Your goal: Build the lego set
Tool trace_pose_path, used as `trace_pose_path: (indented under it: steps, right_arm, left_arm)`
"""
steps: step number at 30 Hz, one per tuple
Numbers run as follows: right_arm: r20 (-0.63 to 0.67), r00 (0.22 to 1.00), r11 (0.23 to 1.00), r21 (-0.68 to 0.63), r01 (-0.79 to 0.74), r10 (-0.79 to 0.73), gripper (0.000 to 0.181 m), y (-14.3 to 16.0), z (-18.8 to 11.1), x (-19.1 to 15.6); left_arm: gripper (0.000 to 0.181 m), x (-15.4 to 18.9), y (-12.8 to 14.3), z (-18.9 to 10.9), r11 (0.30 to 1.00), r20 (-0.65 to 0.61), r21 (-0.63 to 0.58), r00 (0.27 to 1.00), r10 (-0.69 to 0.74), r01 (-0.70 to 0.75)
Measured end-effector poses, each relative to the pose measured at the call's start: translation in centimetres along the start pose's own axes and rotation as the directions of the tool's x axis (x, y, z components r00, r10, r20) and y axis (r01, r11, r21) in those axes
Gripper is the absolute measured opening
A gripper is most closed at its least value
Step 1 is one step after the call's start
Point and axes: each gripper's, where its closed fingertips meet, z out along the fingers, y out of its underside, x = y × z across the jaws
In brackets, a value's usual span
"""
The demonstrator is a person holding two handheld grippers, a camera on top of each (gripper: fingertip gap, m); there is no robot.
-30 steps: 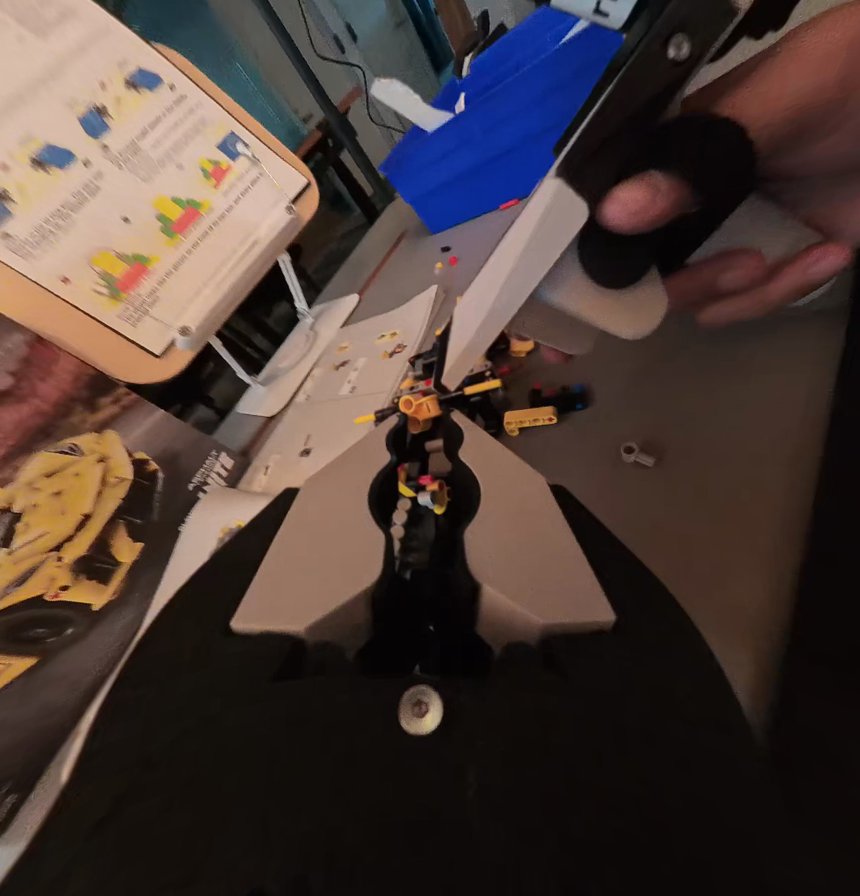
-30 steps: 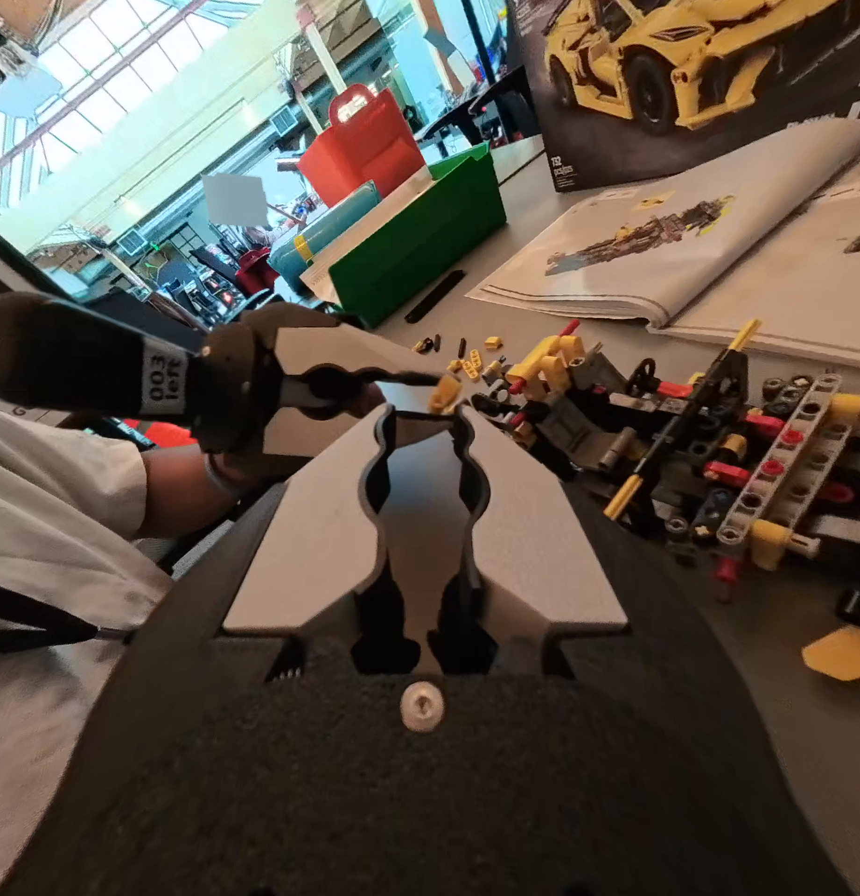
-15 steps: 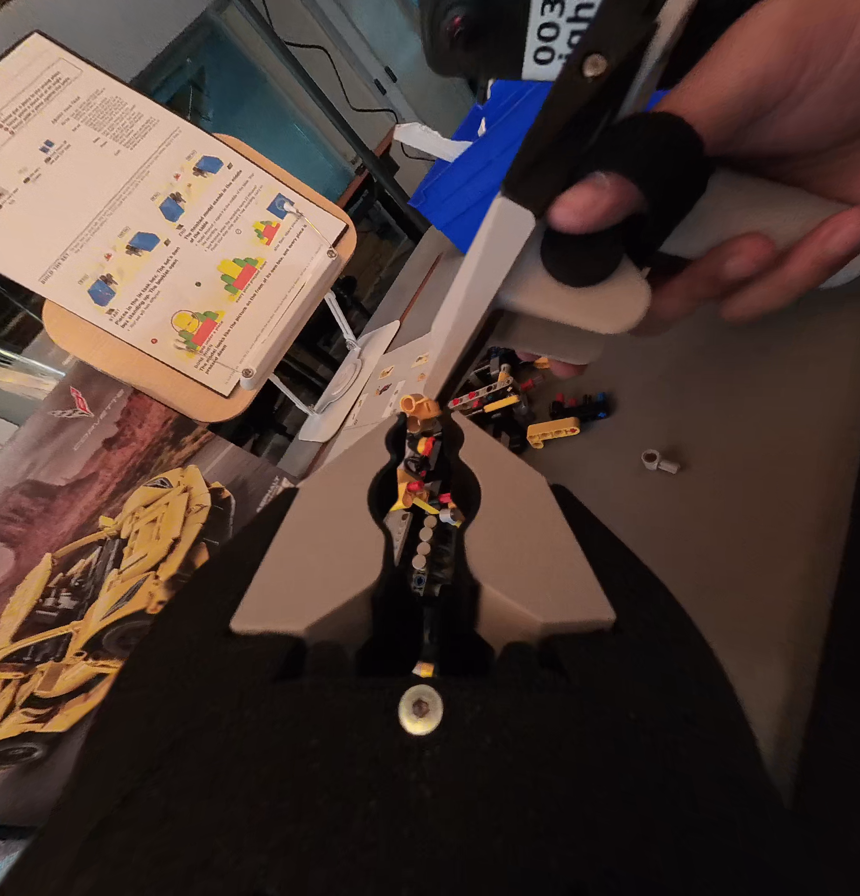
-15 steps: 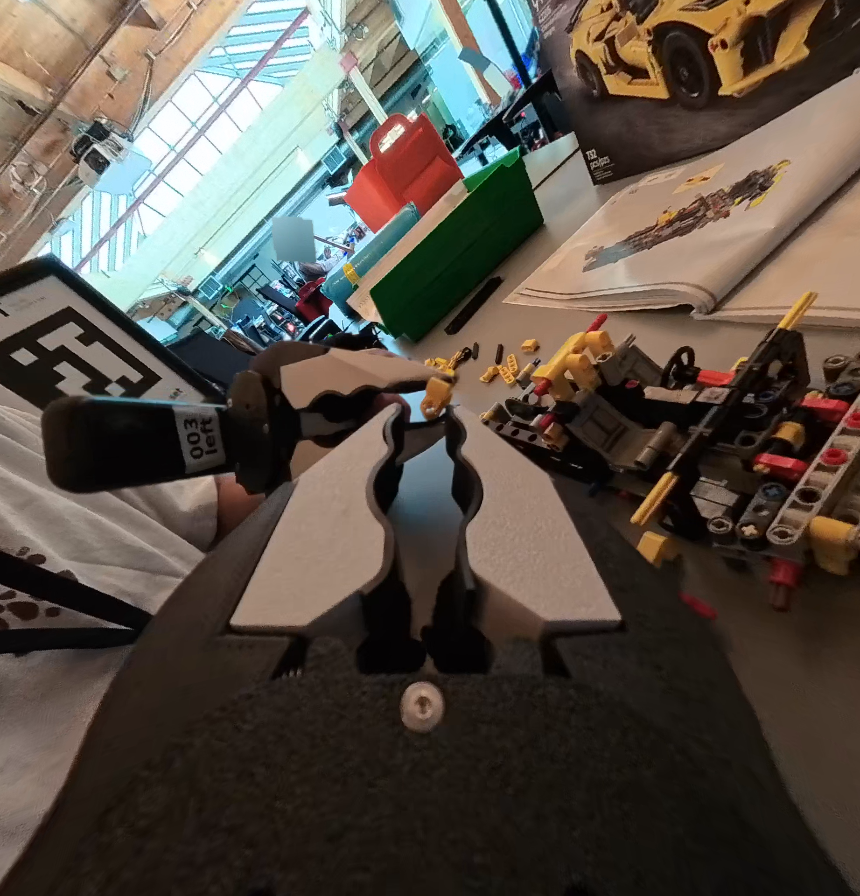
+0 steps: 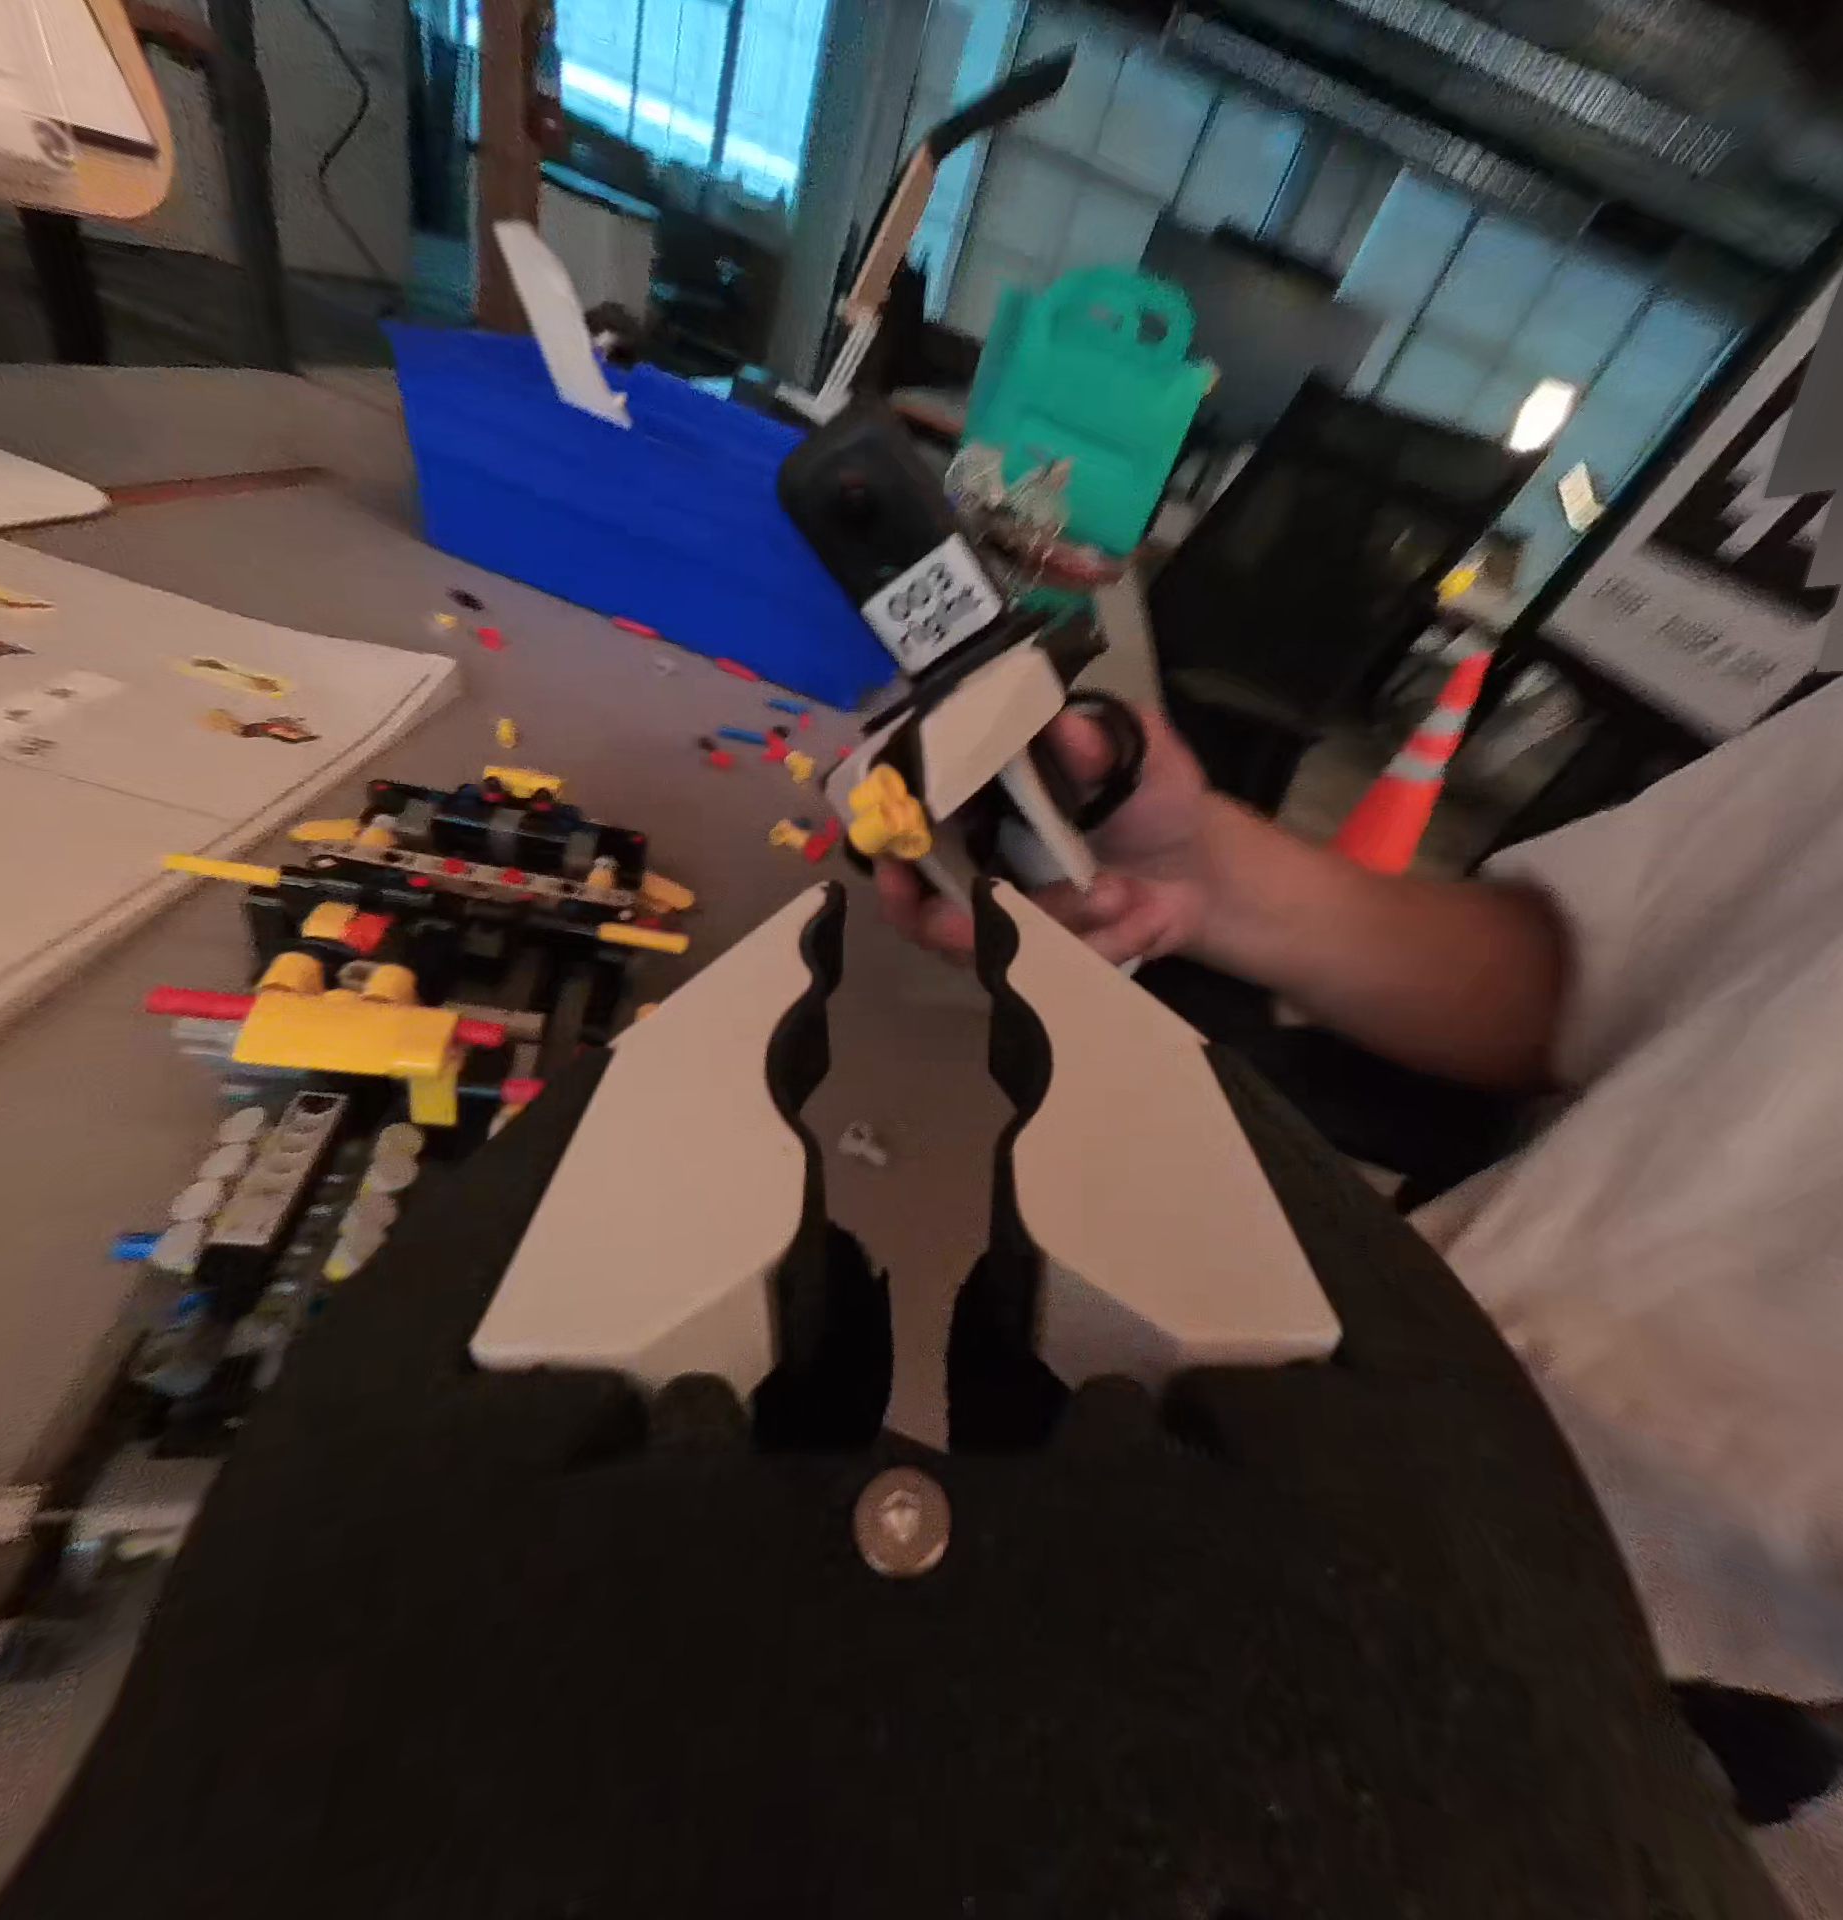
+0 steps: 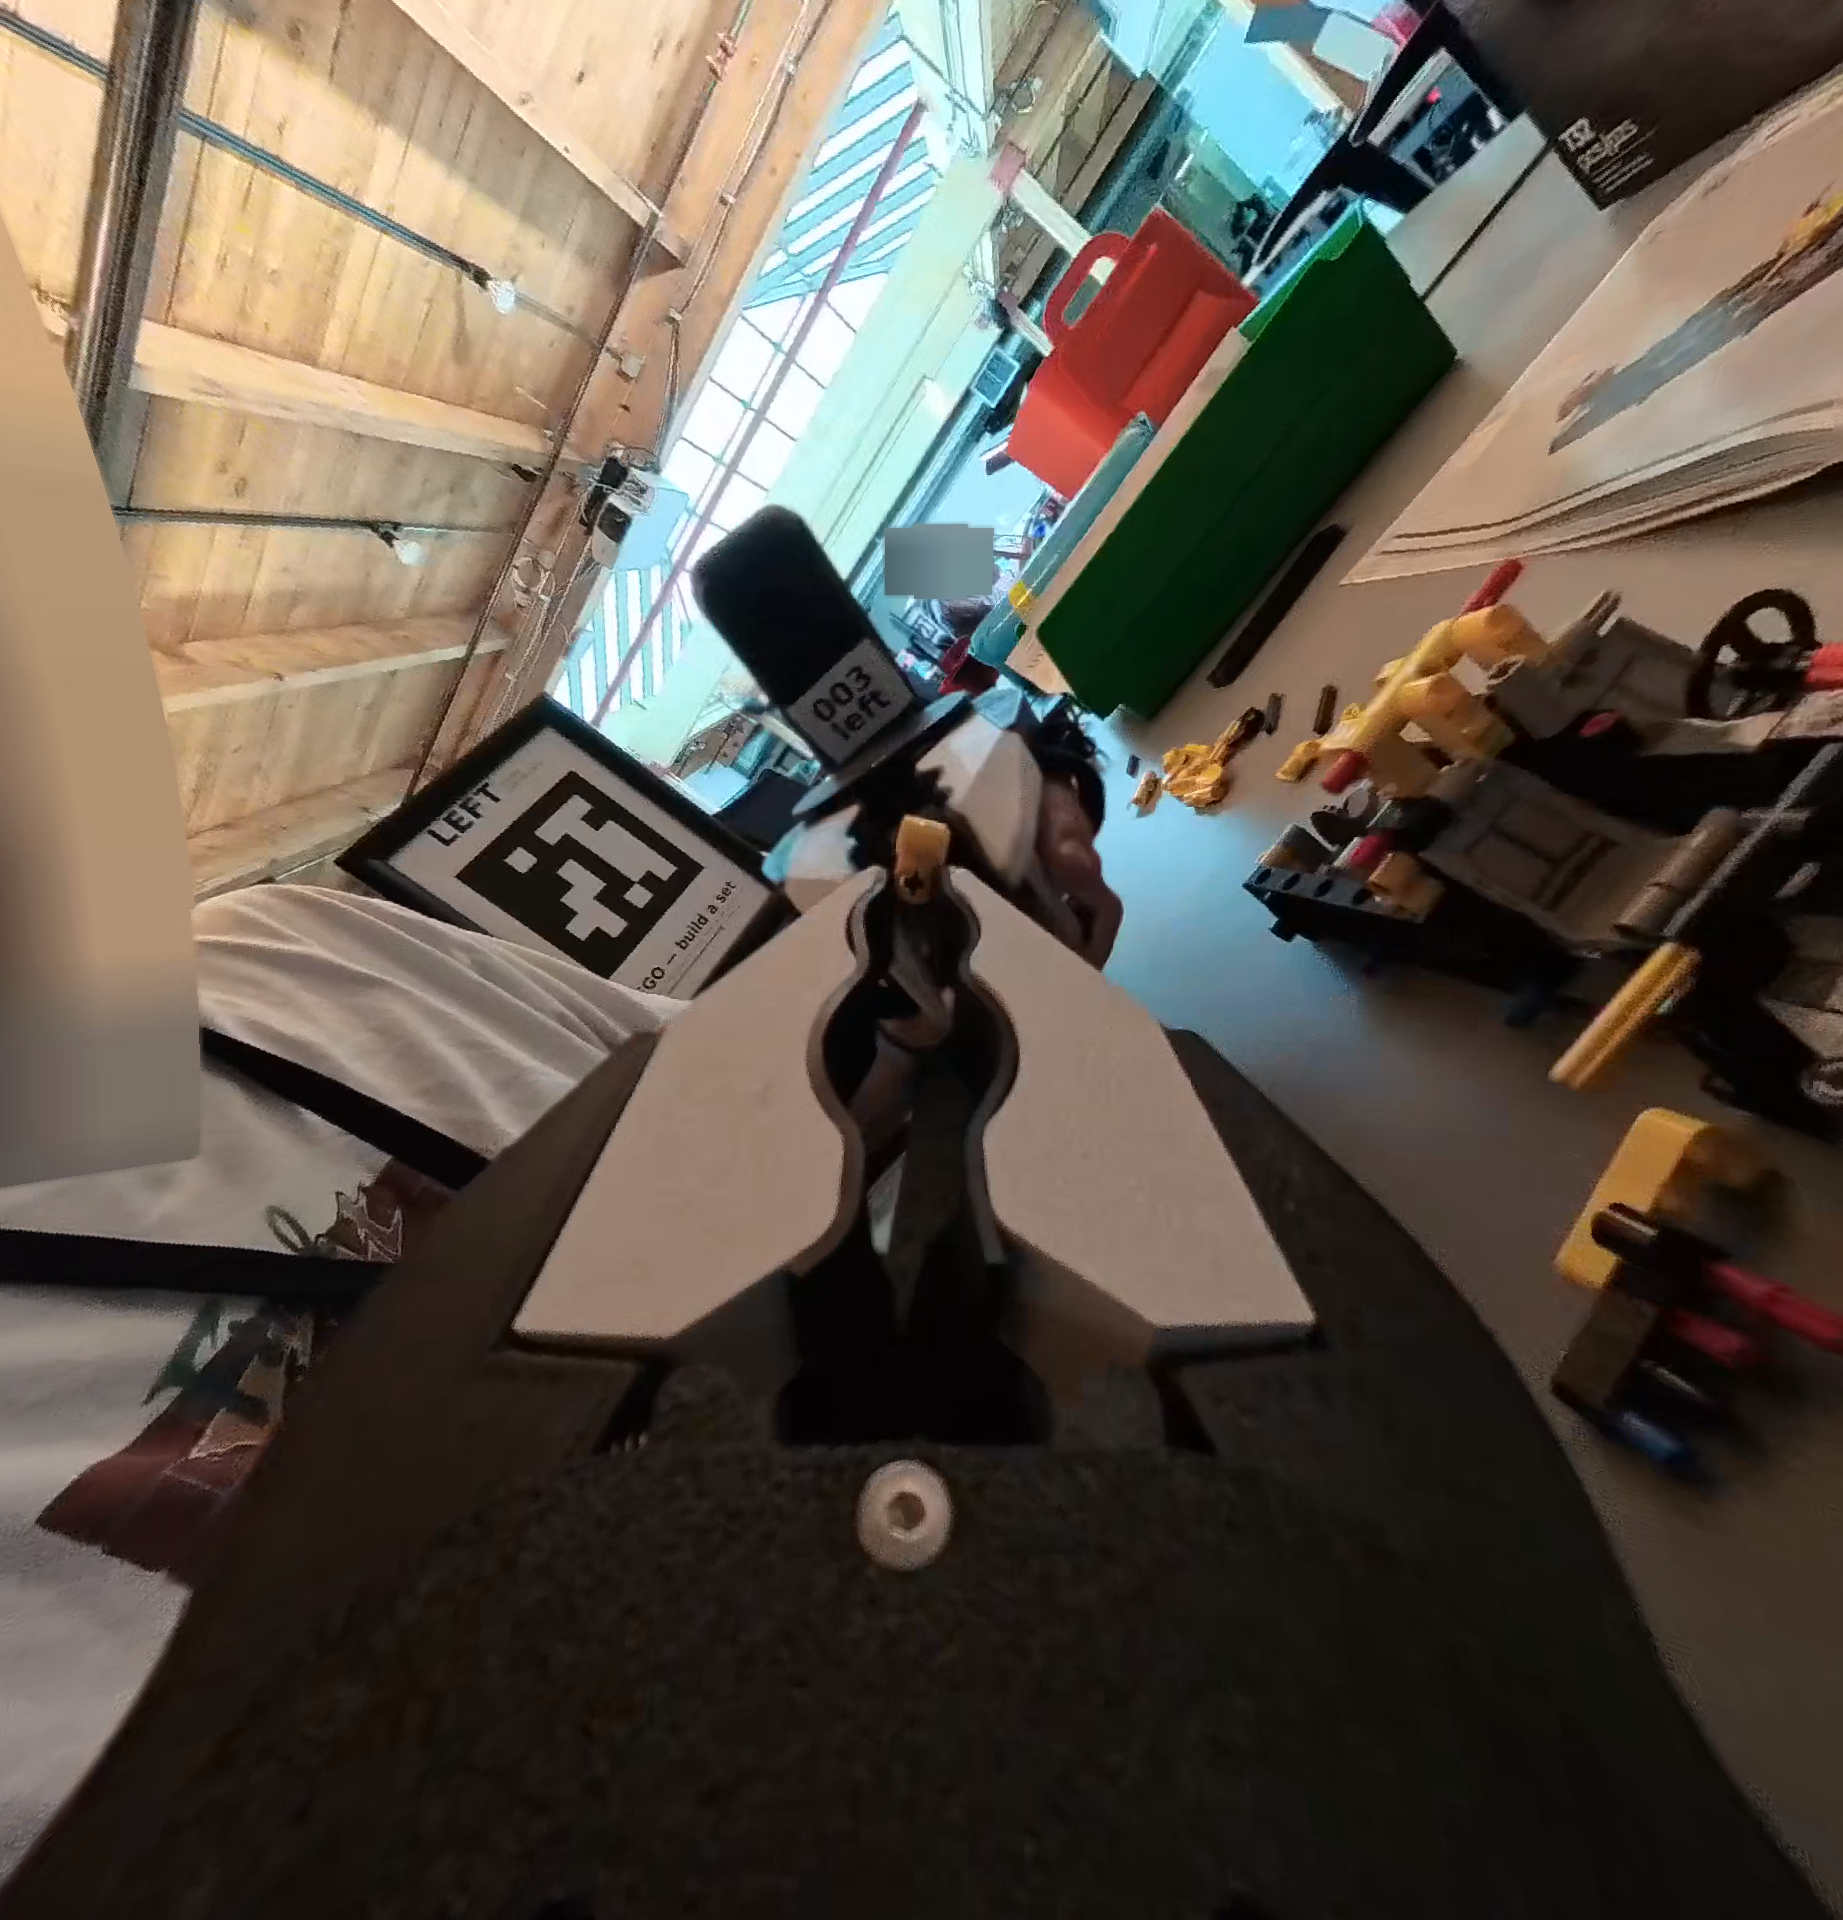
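My right gripper [image 6: 915, 883] is shut on a small yellow connector piece [image 6: 917, 847] and holds it in the air. The piece also shows in the left wrist view [image 5: 881, 821], between that gripper's white fingers [image 5: 984, 717]. My left gripper [image 5: 906, 899] is open and empty, its tips just short of the yellow piece. Its white fingers [image 6: 990, 779] show right behind the piece in the right wrist view. The part-built black, grey and yellow Lego chassis [image 5: 460, 883] lies on the grey table, also in the right wrist view [image 6: 1519, 831].
An open instruction booklet [image 5: 169, 727] lies behind the chassis. A blue box [image 5: 605, 520], a green box [image 6: 1260, 499] and a red bag [image 6: 1135, 343] stand at the table's far side. Loose small pieces [image 5: 771, 748] are scattered. A yellow sub-assembly with pins [image 6: 1665, 1247] lies nearby. The tips of both grippers are at nearly the same place.
The yellow piece has passed from my left gripper to my right. My left gripper has opened and let go; my right has shut on it. Both grippers have lifted and turned.
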Motion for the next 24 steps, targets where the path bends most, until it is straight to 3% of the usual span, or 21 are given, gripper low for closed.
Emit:
trace_pose_path:
  steps: [6, 9, 13, 17, 19, 21, 24]
  right_arm:
    - [-0.035, 0.996, 0.995, -0.051, 0.081, -0.082, 0.006, 0.8, 0.5, 0.0]
    - [-0.021, 0.996, 0.995, -0.055, 0.08, -0.081, 0.006, 0.9, 0.7, -0.2]
    - [-0.024, 0.994, 0.992, -0.072, 0.1, -0.102, 0.006, 1.1, 0.8, -0.3]
    - [-0.141, 0.959, 0.969, -0.073, 0.237, -0.245, 0.006, 0.8, 0.8, 0.7]
    - [-0.233, 0.863, 0.893, -0.081, 0.442, -0.448, 0.022, 0.1, 0.9, 0.8]
    - [-0.349, 0.661, 0.74, -0.182, 0.647, -0.664, 0.033, -0.2, 0.9, 1.4]
    - [-0.405, 0.423, 0.56, -0.328, 0.761, -0.811, 0.026, 0.3, 0.9, 1.3]
  left_arm:
    - [0.024, -0.1, -1.3, -0.8, 0.951, -0.163, 0.066, 0.944, -0.287, 0.301]
    - [0.012, -0.1, -0.9, -0.8, 0.933, -0.191, 0.042, 0.919, -0.344, 0.357]
    - [0.01, 0.2, -0.5, -0.6, 0.931, -0.205, 0.011, 0.912, -0.355, 0.365]
    - [0.008, -0.7, -0.2, -0.6, 0.906, -0.184, 0.014, 0.892, -0.413, 0.422]
    - [0.008, -1.3, -0.6, -0.9, 0.864, -0.211, 0.044, 0.85, -0.483, 0.501]
    - [0.008, -1.6, -1.1, -1.3, 0.822, -0.252, 0.067, 0.806, -0.535, 0.566]
    - [0.008, -1.4, -0.7, -1.1, 0.796, -0.275, 0.036, 0.771, -0.574, 0.605]
